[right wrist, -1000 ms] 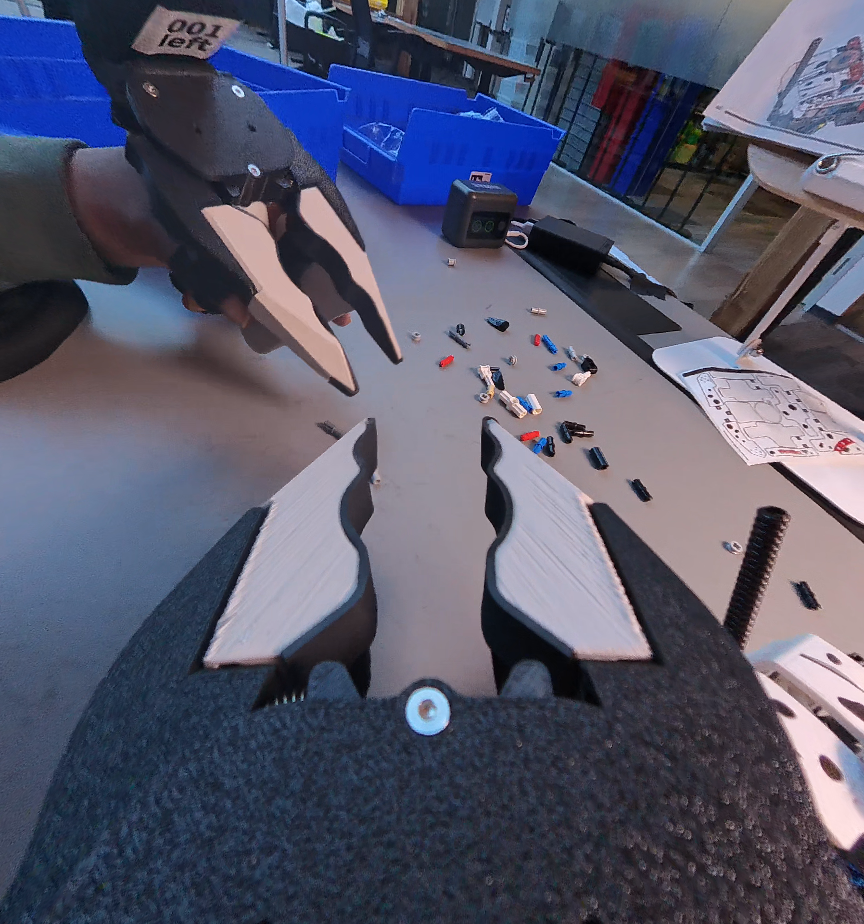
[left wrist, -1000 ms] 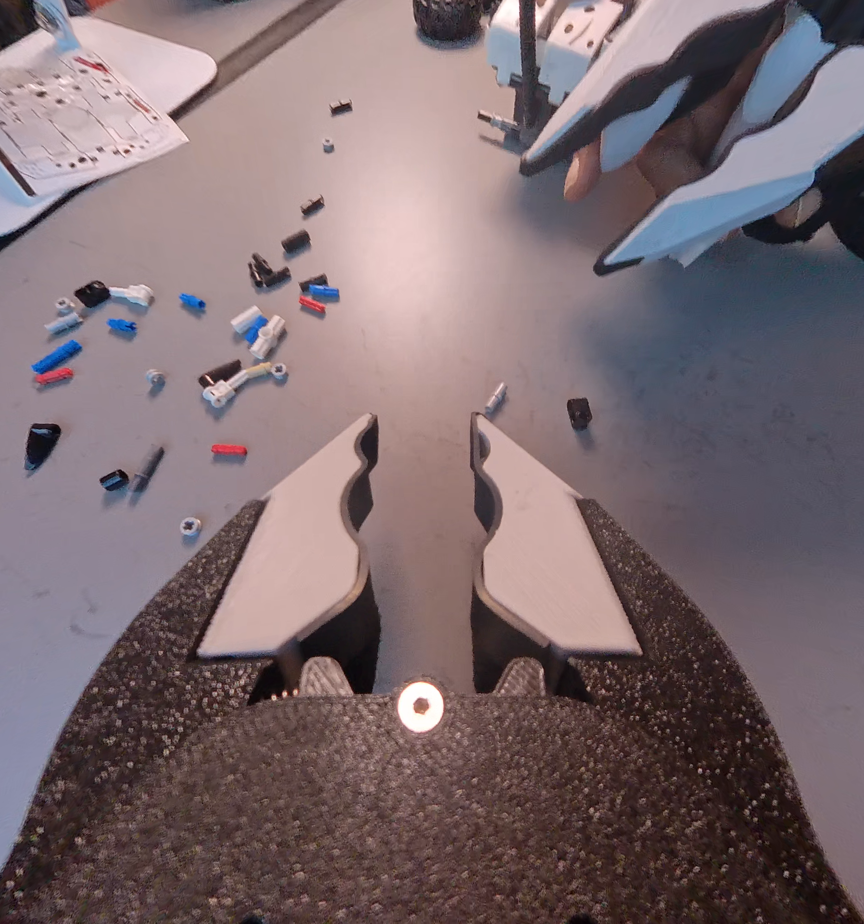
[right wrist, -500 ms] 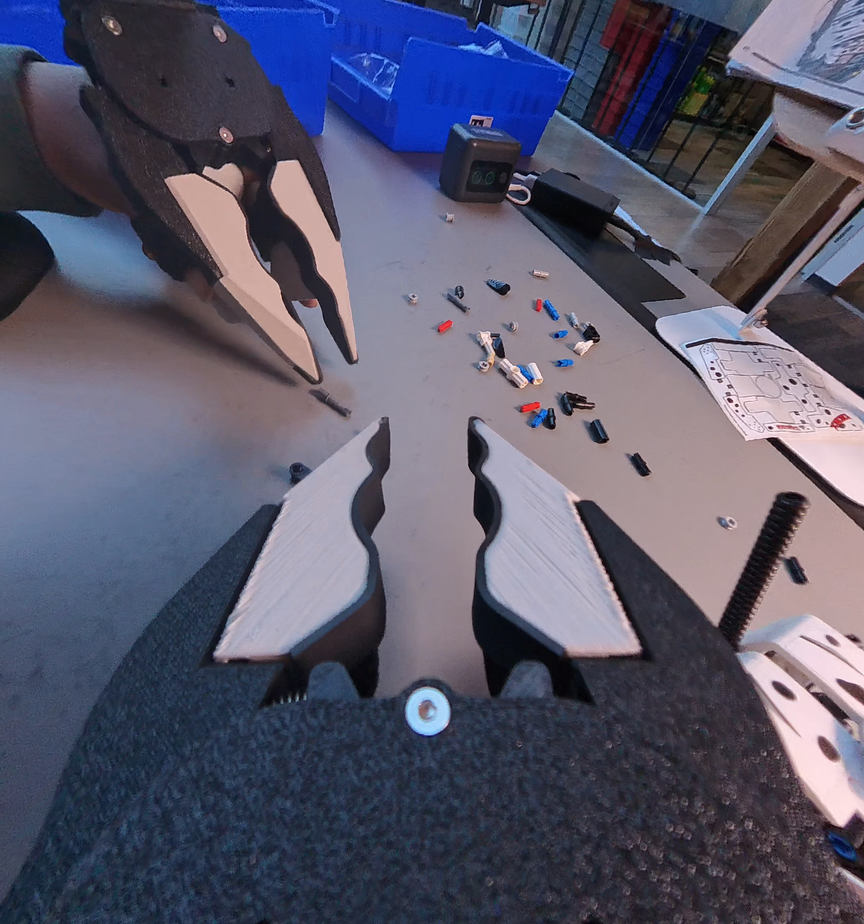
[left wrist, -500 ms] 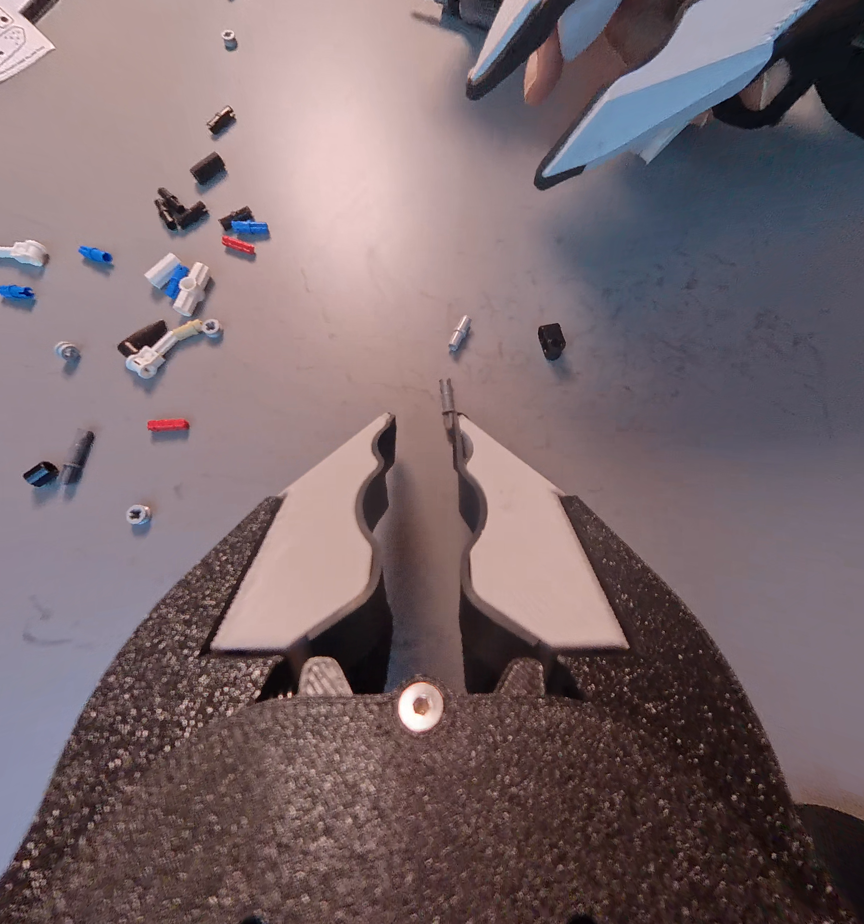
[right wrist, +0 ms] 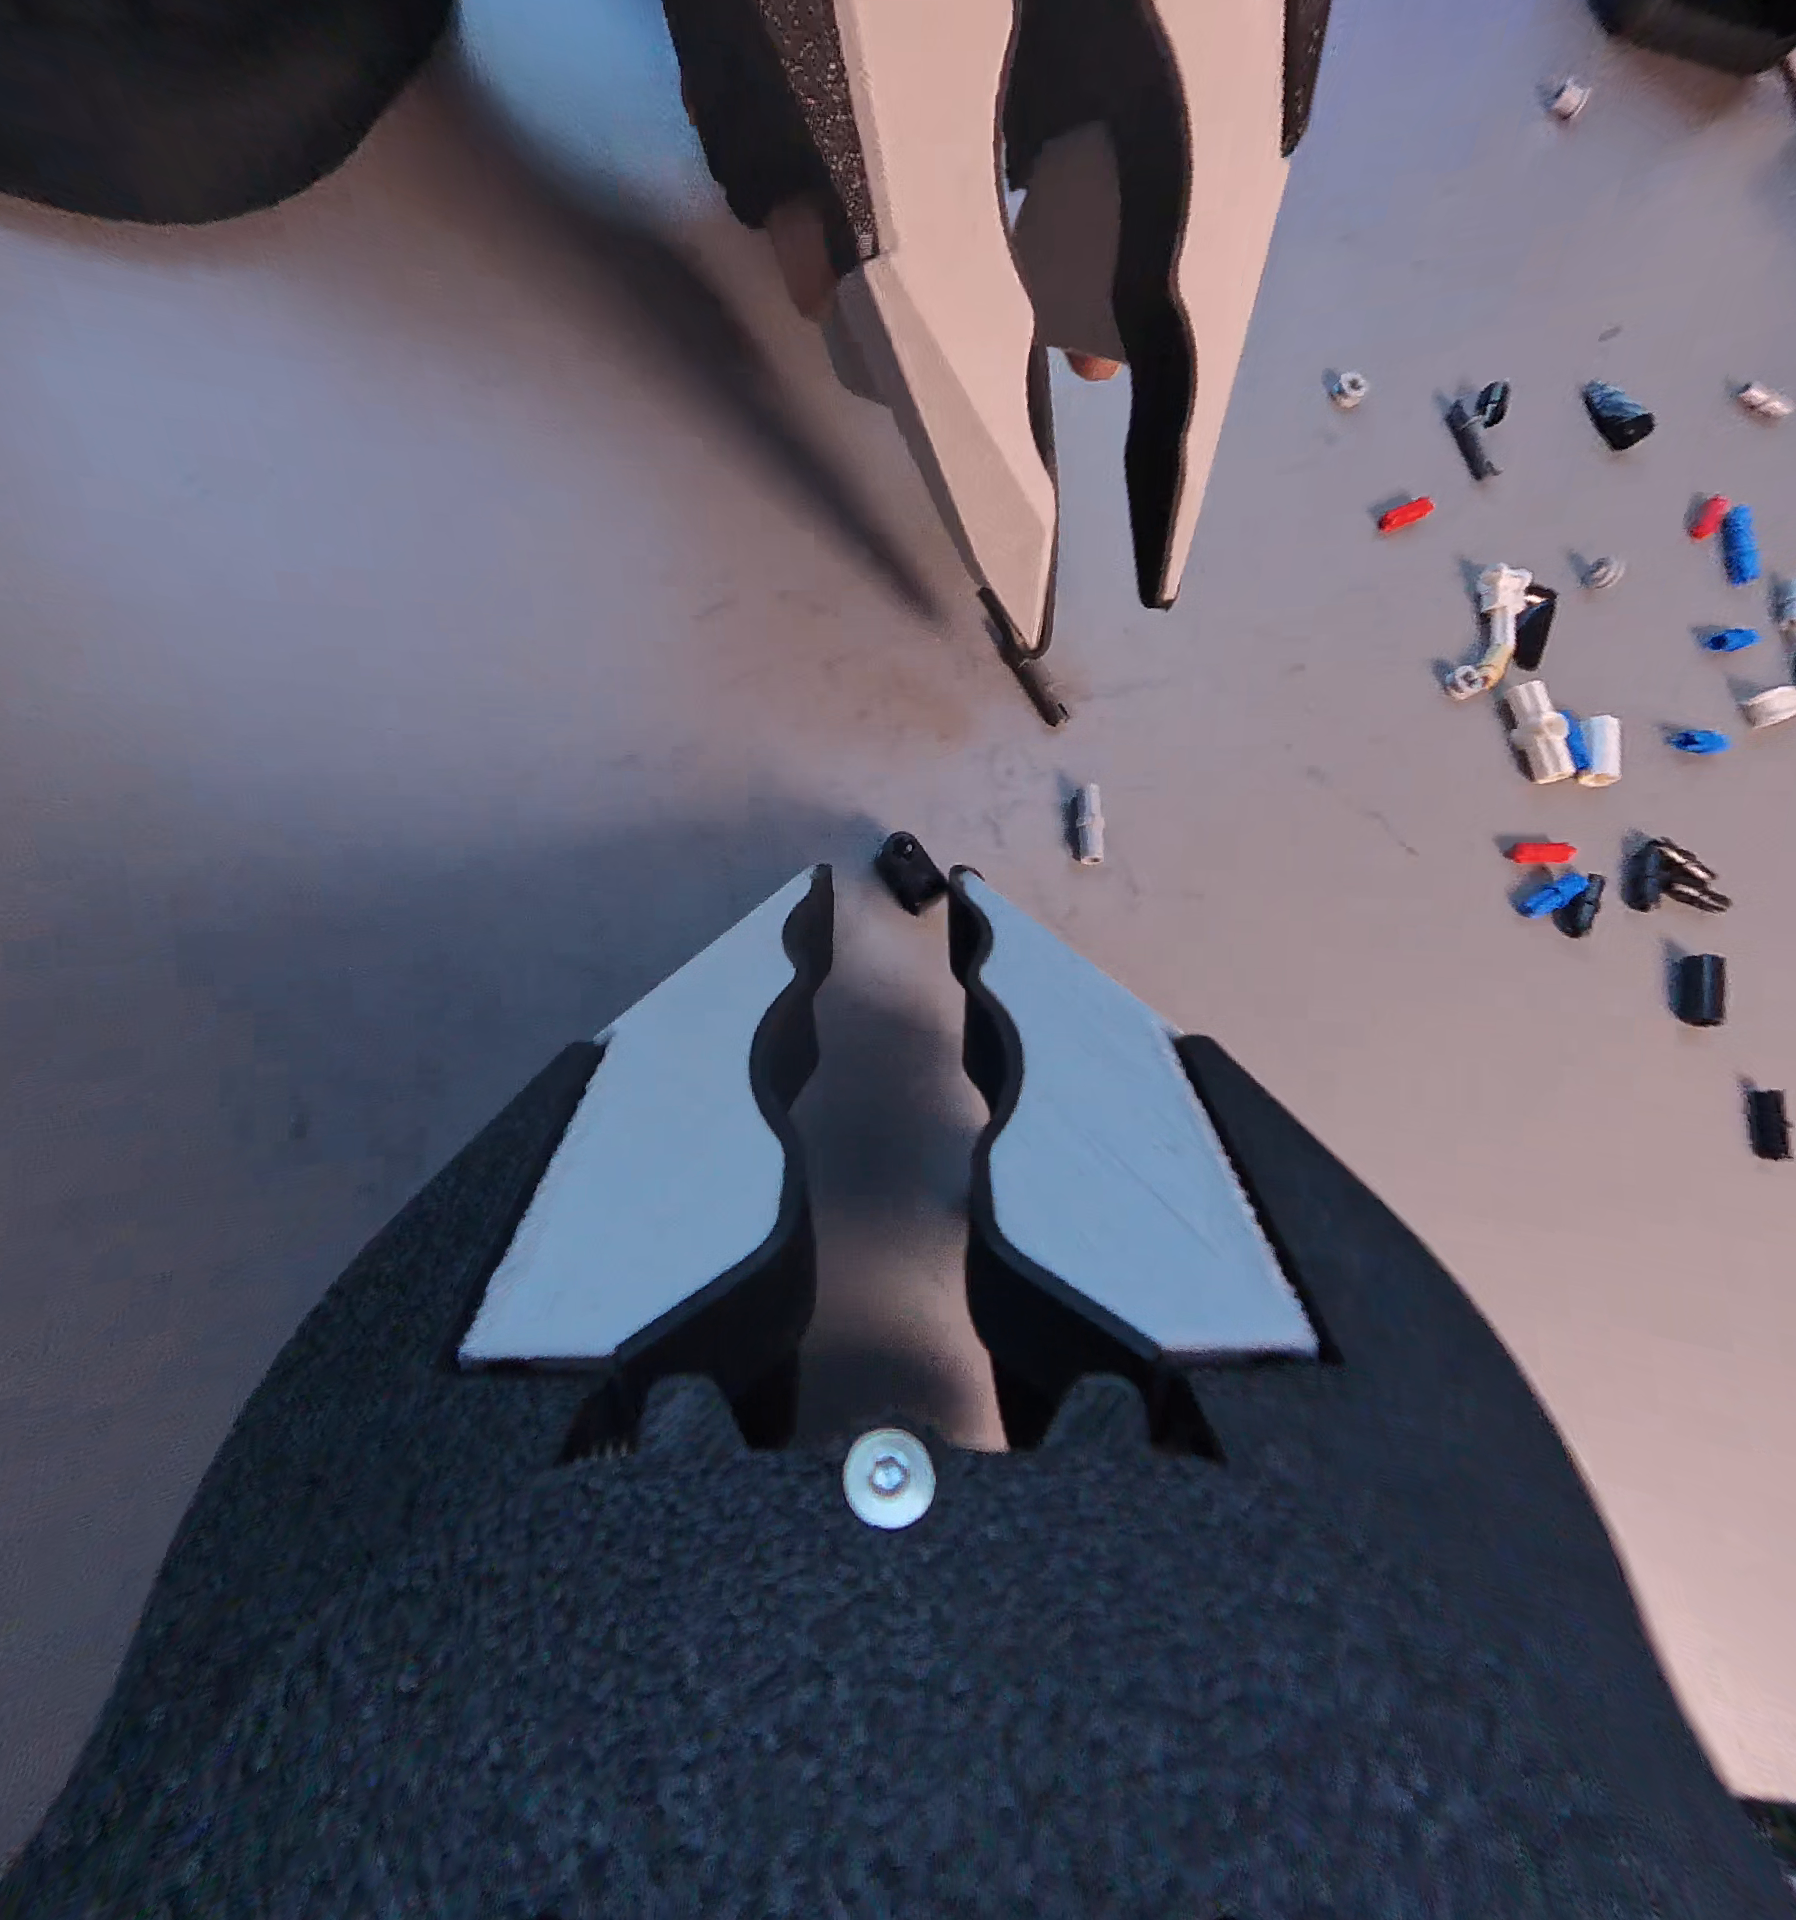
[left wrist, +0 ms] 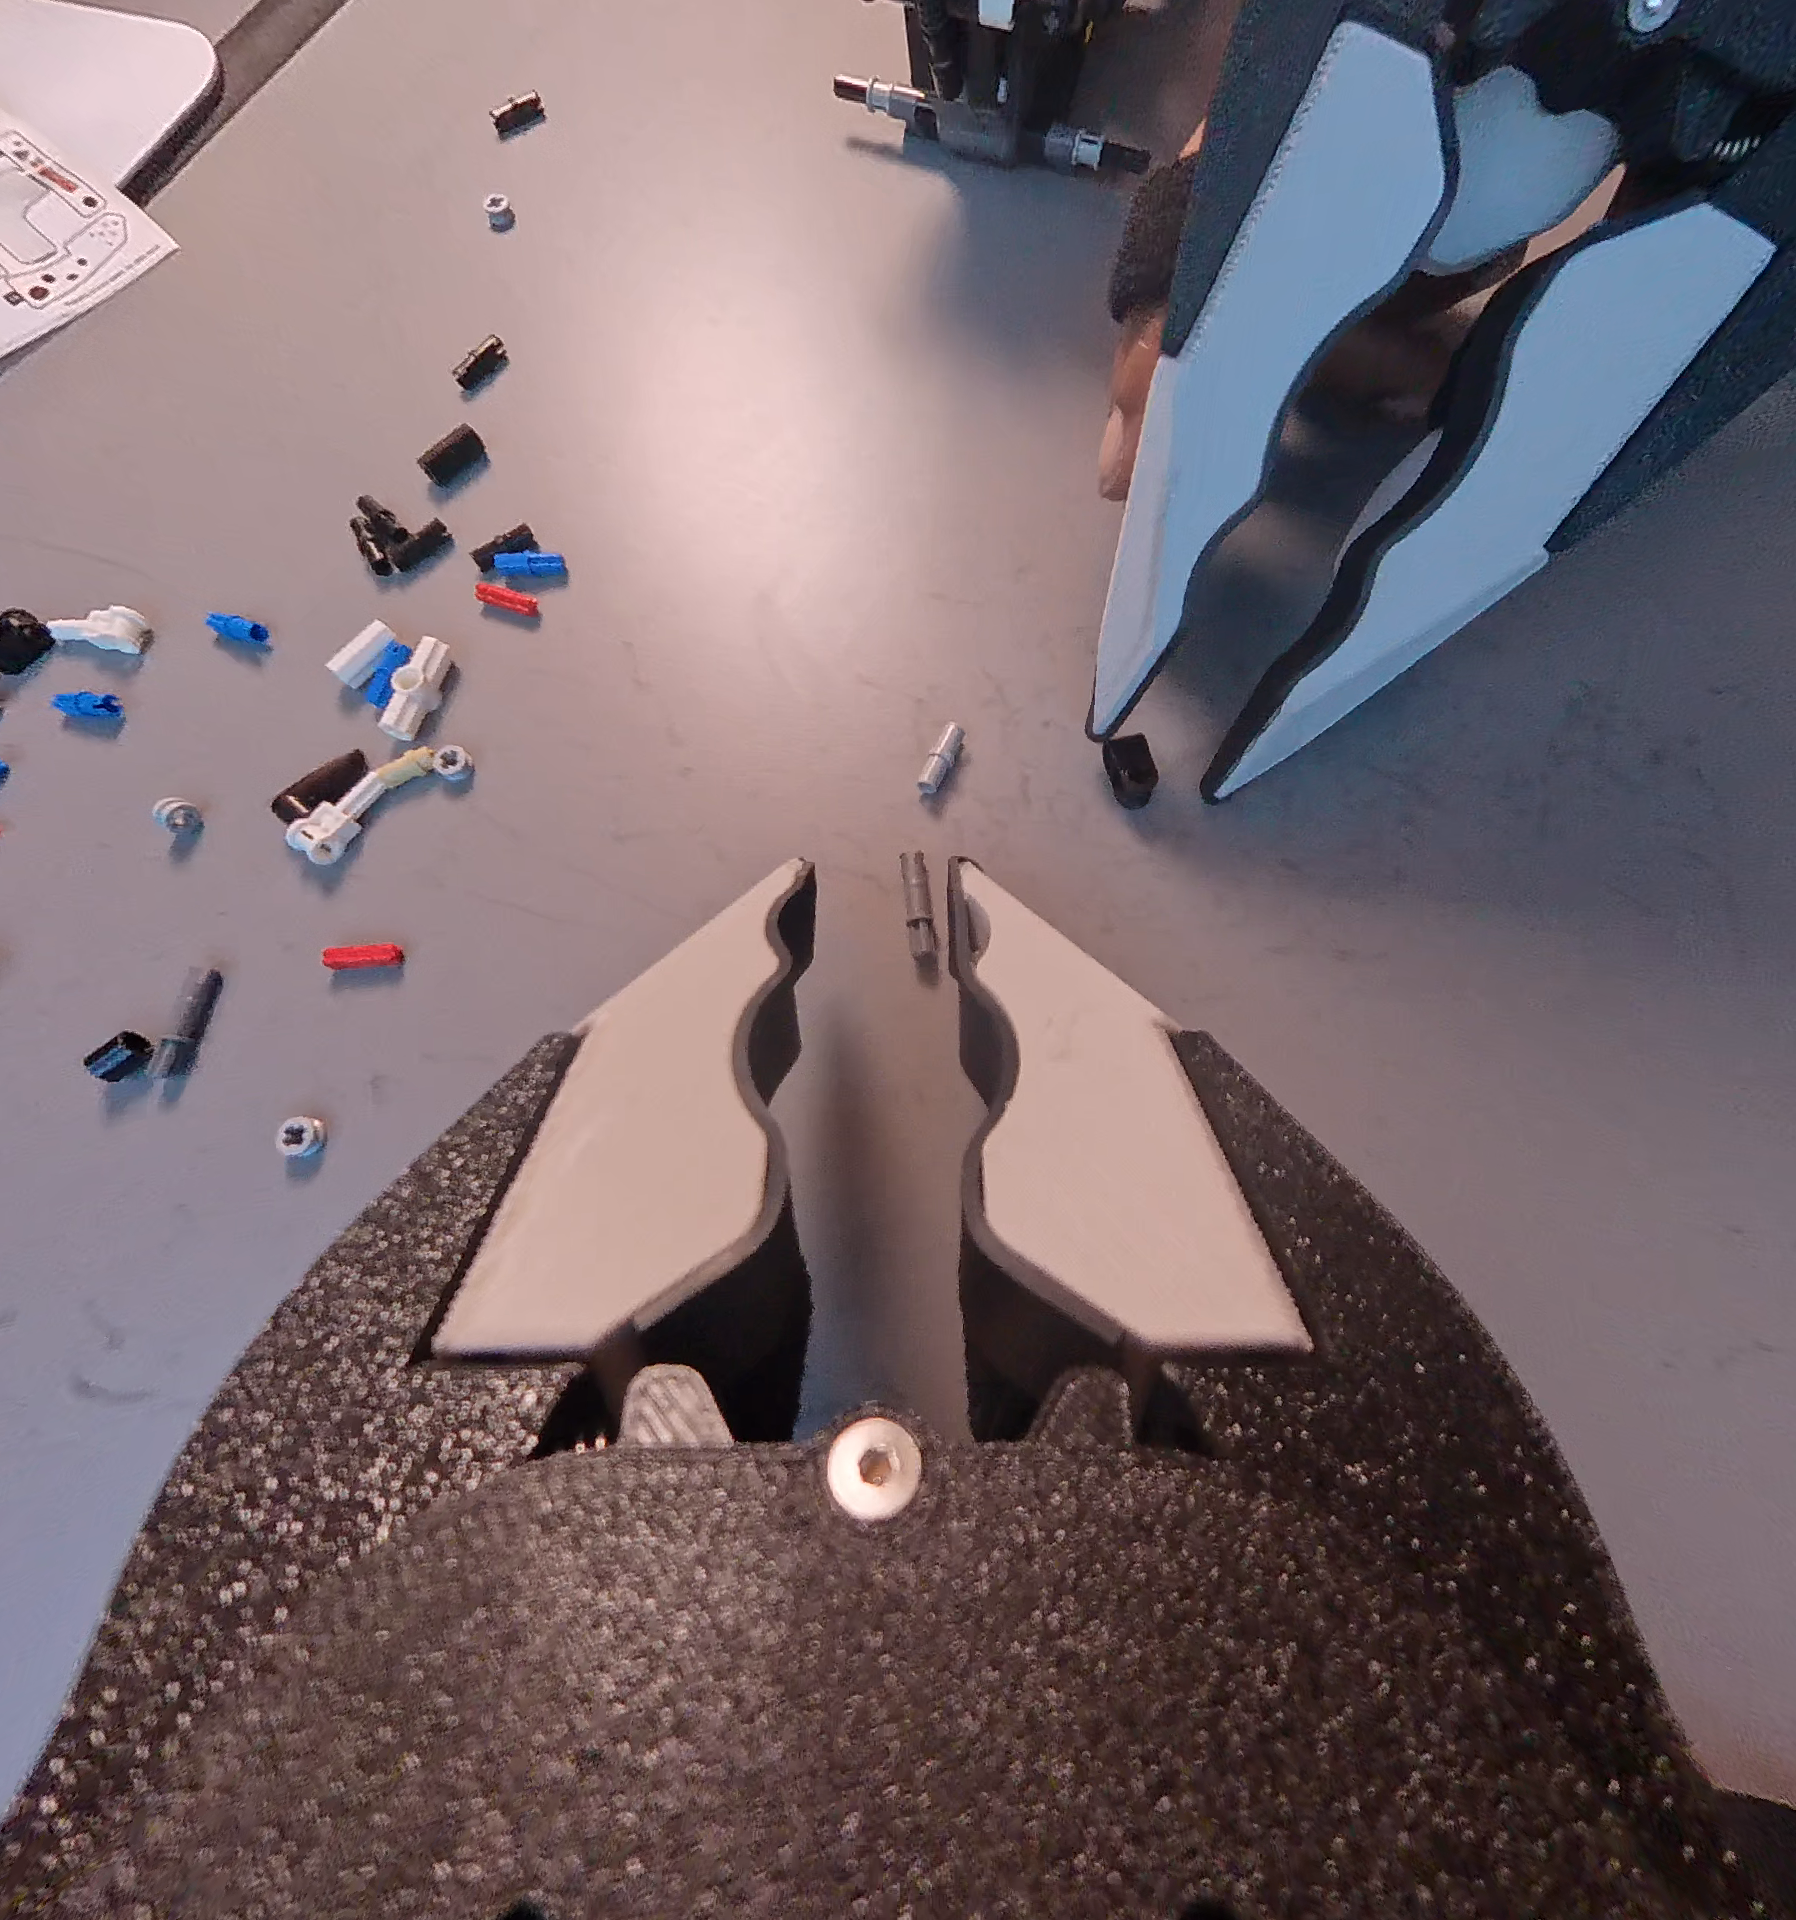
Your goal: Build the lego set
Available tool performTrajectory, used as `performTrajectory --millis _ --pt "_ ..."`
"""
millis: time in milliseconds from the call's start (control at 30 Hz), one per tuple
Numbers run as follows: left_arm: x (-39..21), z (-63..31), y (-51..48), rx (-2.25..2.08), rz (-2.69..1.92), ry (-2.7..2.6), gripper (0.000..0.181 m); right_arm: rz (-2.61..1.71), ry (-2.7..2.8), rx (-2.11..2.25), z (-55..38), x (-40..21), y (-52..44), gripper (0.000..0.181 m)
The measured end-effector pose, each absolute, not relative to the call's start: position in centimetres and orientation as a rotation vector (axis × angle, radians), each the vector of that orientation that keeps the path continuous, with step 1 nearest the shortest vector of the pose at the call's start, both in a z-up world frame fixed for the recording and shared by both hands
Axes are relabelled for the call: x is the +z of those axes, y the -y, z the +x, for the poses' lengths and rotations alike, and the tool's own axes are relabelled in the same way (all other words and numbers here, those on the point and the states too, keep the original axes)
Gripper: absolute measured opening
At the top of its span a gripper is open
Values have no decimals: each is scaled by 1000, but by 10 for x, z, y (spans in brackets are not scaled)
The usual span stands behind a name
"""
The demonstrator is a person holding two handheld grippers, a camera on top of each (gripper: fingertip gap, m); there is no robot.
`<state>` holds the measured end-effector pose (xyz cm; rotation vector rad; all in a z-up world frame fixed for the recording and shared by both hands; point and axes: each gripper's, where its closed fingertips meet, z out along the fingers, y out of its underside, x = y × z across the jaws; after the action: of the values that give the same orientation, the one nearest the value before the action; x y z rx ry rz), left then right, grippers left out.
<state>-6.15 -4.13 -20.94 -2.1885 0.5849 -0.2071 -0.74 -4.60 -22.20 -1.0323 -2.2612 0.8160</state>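
Note:
My left gripper (left wrist: 881, 873) is open, low over the grey table. A dark grey pin (left wrist: 917, 904) lies flat between its tips, close to the right finger. In the right wrist view the left gripper (right wrist: 1093, 623) stands over that pin (right wrist: 1029, 665). My right gripper (right wrist: 891, 878) is open, with a small black connector (right wrist: 909, 871) on the table between its tips, against the right finger. In the left wrist view the right gripper (left wrist: 1159, 764) points down beside this connector (left wrist: 1130, 769). A light grey pin (left wrist: 942, 758) lies between the two grippers.
Several loose red, blue, white and black parts (left wrist: 395, 675) are scattered on the table to the left, and show in the right wrist view (right wrist: 1559, 743). An instruction sheet (left wrist: 21, 229) lies at the far left. A partly built model (left wrist: 987, 73) stands at the far edge. Tip to tip, the grippers are about 6 centimetres apart.
My right gripper has tilted down to the table and brought its tips around the black connector. My left gripper has come down around the dark grey pin. Both jaws have narrowed a little.

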Motion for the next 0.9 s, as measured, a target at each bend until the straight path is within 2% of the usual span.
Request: performTrajectory --millis 100,167,367,633,767,900 --pt "-208 -60 39 -228 -2173 -569 25 -1100 2337 842 -7 -224 46 20" --pt "-206 -56 39 -269 -2161 -560 25 -1073 2384 836 -4 -225 51 7" --pt "-192 -40 41 -435 -2097 -529 25 -1035 2251 856 -6 -218 53 7" --pt "-139 -28 43 -833 -1847 -333 34 -903 1745 1002 -23 -142 27 7" --pt "-112 -25 48 -1032 -1691 -256 35 -783 1649 938 -21 -123 25 7" --pt "-112 -23 46 -1091 -1688 -220 34 -676 1622 852 -18 -113 29 7"
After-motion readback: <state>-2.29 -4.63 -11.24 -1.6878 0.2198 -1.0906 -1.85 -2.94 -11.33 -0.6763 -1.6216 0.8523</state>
